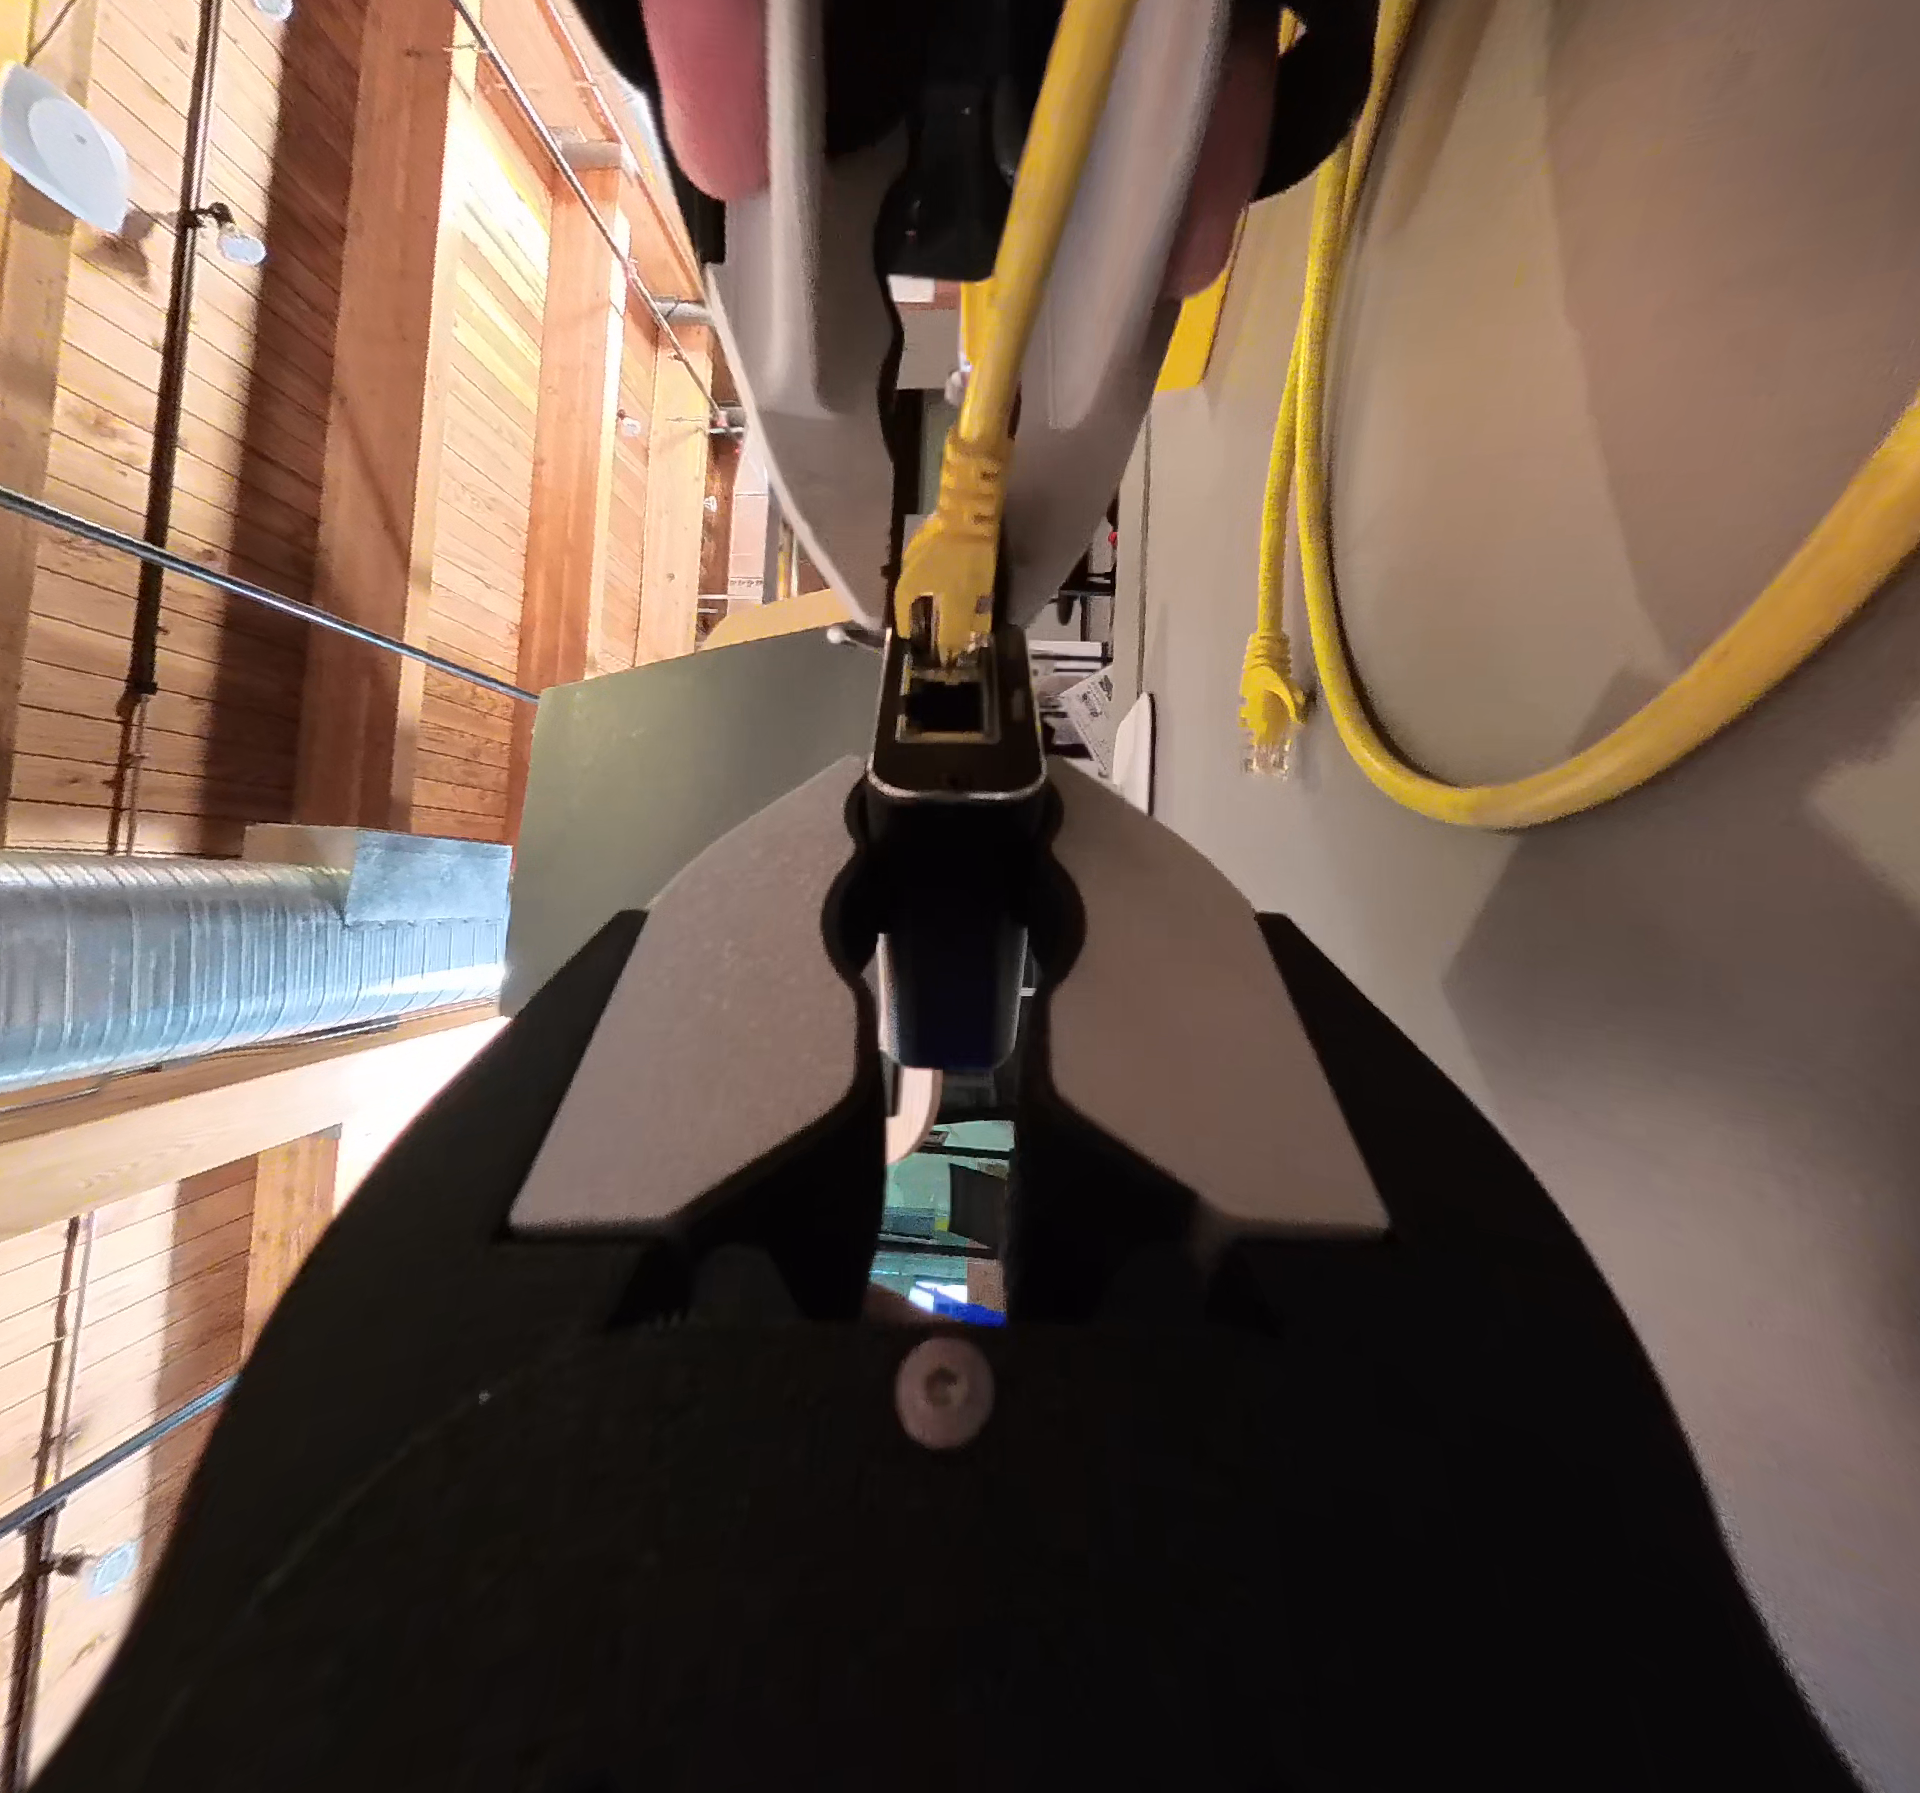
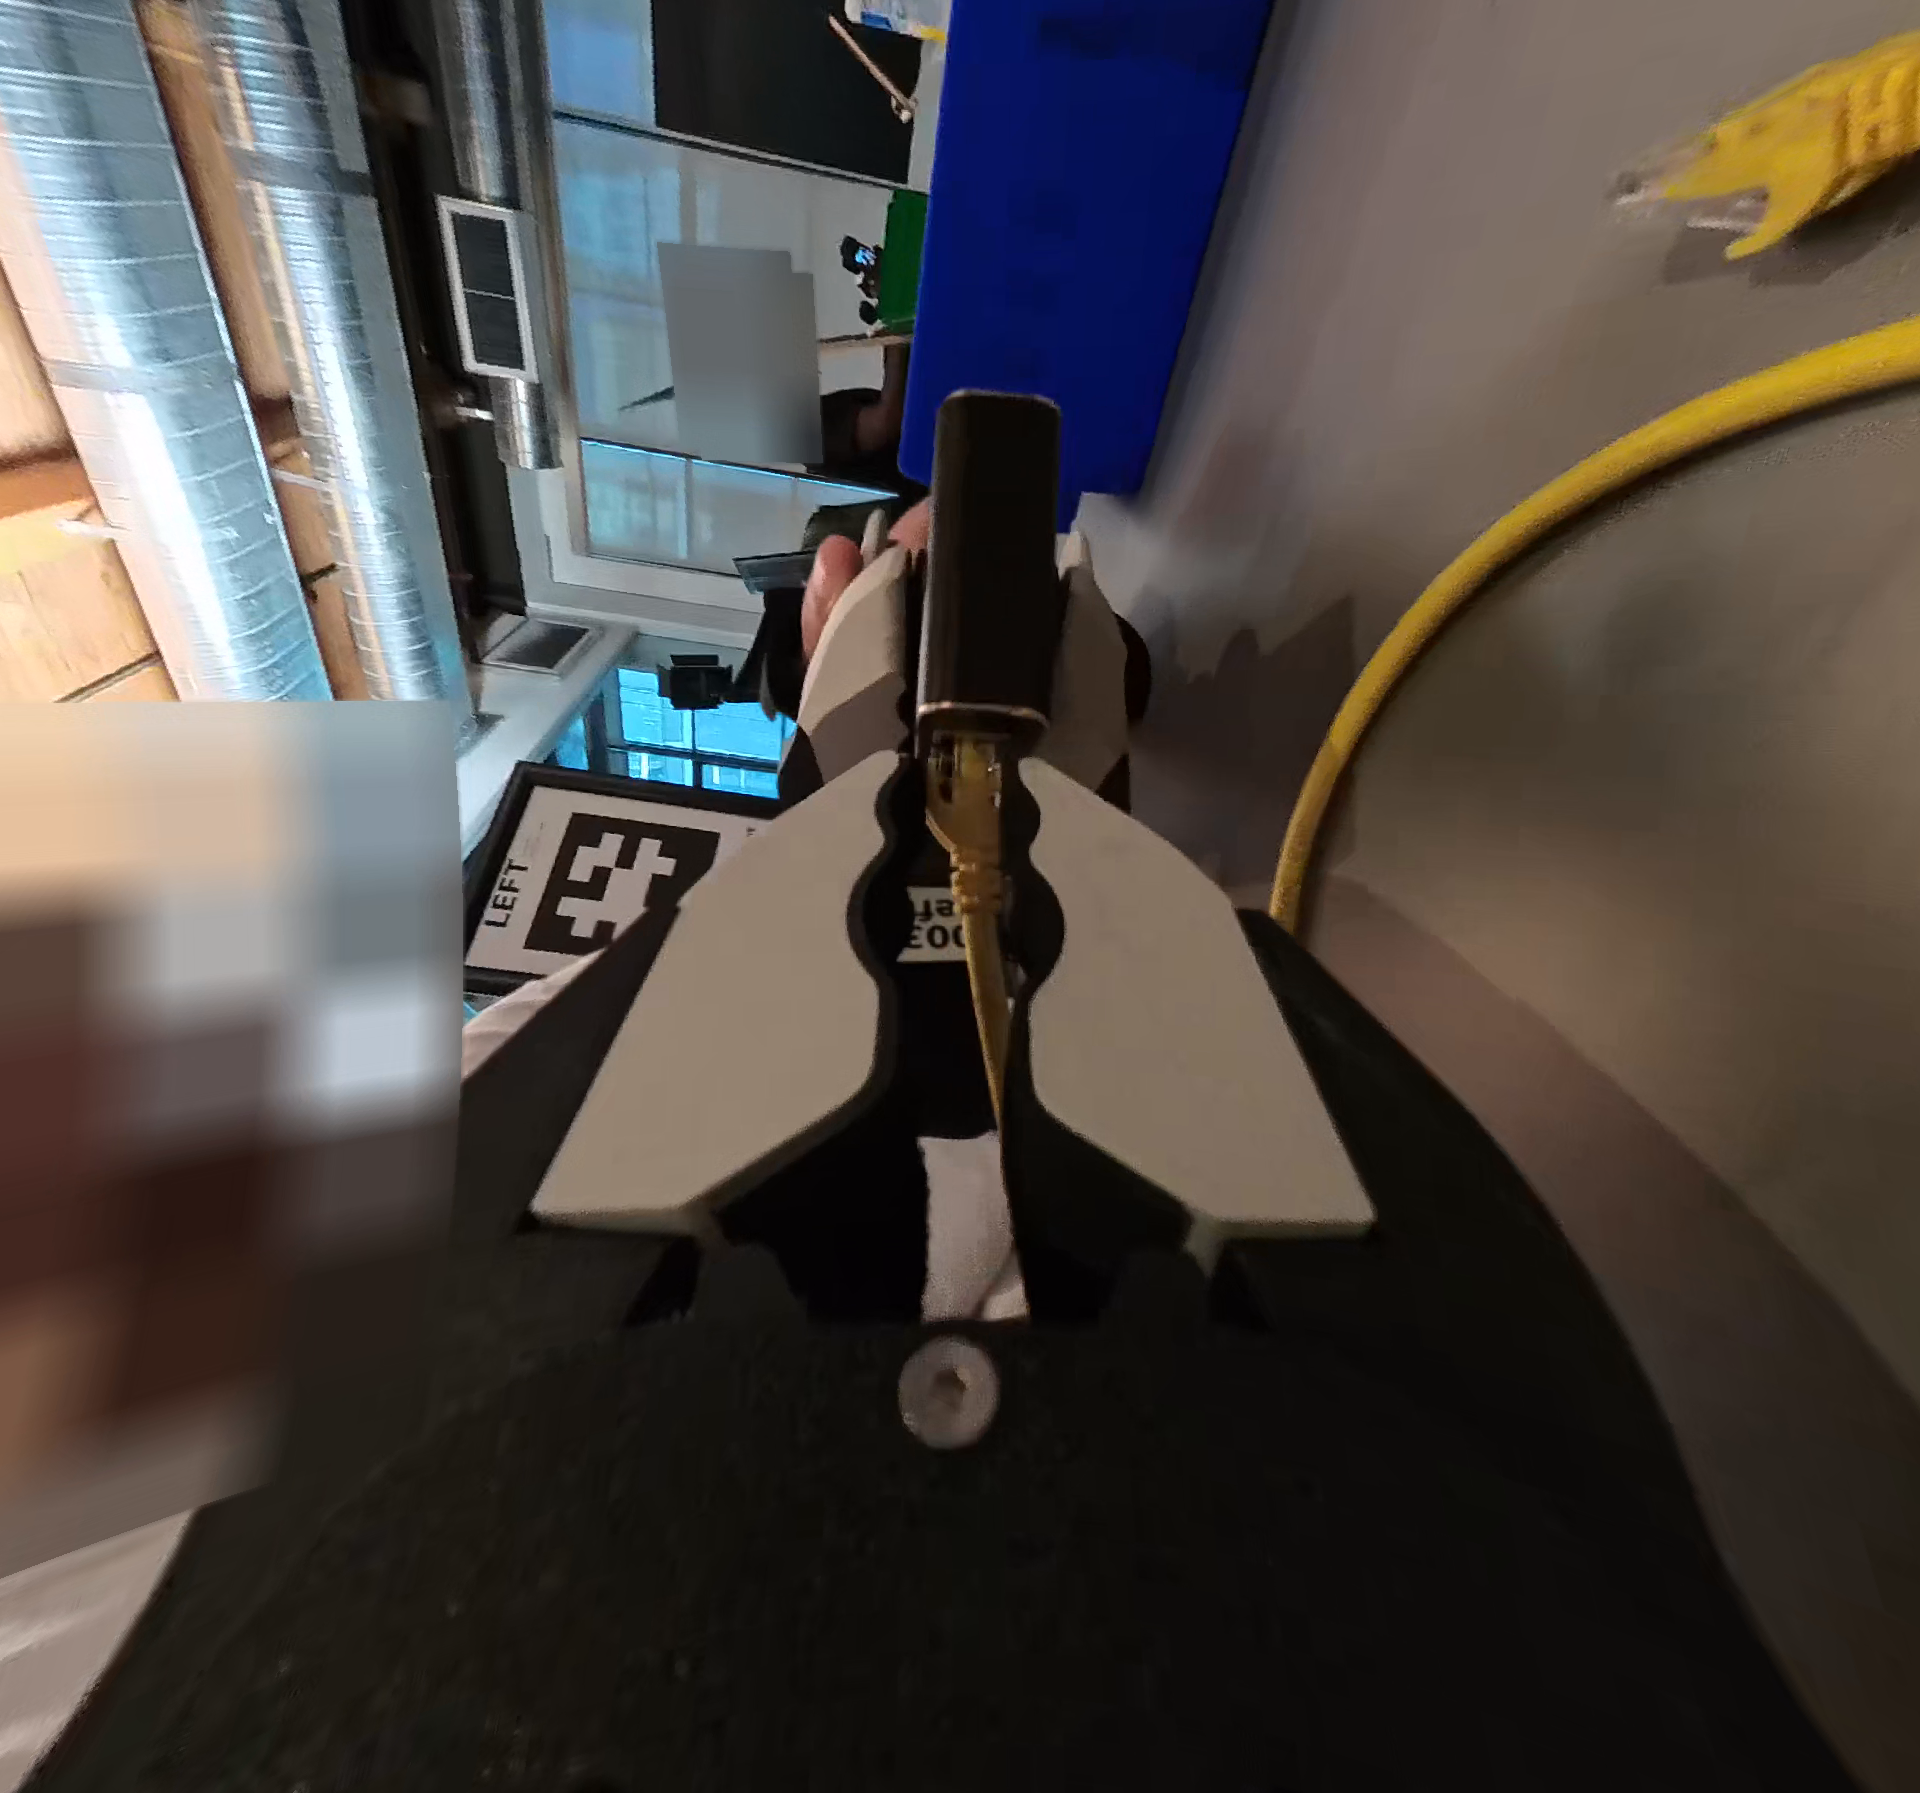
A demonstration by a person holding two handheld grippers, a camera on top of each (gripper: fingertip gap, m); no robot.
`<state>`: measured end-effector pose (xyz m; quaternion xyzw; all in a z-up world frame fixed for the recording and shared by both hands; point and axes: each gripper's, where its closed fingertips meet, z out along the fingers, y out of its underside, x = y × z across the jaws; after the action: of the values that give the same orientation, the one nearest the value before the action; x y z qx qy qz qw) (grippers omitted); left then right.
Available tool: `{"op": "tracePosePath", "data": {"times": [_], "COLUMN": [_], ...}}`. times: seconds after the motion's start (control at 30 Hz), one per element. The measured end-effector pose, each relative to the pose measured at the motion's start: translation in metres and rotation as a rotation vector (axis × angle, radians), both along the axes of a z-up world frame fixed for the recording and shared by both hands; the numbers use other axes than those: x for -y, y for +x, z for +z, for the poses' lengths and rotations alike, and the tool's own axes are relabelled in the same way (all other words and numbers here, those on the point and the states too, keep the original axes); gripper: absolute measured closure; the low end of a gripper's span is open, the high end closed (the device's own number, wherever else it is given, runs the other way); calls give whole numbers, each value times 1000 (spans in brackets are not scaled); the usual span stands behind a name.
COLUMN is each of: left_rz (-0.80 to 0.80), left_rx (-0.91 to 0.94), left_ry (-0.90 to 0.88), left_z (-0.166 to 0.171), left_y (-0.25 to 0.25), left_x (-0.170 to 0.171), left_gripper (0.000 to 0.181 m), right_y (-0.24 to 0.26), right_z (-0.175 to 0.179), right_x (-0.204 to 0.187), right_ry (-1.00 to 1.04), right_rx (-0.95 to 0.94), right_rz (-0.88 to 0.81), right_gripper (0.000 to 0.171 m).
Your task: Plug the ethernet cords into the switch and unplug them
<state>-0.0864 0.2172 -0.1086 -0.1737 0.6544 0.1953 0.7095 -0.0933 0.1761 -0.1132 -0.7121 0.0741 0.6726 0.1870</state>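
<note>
**Item: Ethernet plug at switch port, both tongs engaged**

Left tongs [image 1: 956,808]: clenched on the black switch [image 1: 956,870], held off the grey counter [image 1: 1662,600]. Switch's long axis ran straight ahead along the fingers; port face pointed away, directly toward the opposing tongs.

Right tongs [image 2: 961,808]: clenched on the yellow ethernet cord [image 2: 982,995] just behind its plug [image 2: 966,793]. Cord lay along the finger axis, plug leading, its tip at the mouth of the switch directly ahead.

Governing relation: plug and port stood nose to nose on one shared line between the two tongs. From the left wrist view the plug sat at the far port, the nearer port [image 1: 943,709] empty. Whether it was seated or only at the lip could not be told; either way, the next travel would run along that common axis, in or out.

Other stock: a second yellow cord [image 1: 1558,704] looped on the counter to the right of both tongs, with a loose plug [image 1: 1270,704] lying free.
</note>
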Motion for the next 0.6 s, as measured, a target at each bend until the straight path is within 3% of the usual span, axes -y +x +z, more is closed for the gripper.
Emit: {"op": "tracePosePath", "data": {"times": [0.6], "left_rz": [8], "left_rx": [-7], "left_ry": [-9], "left_z": [-2], "left_y": [2], "left_x": [1], "left_gripper": [157], "right_y": [0], "right_z": [-2], "right_x": [2], "right_ry": [9], "right_rx": [-10], "right_rz": [-10], "right_gripper": [156]}}
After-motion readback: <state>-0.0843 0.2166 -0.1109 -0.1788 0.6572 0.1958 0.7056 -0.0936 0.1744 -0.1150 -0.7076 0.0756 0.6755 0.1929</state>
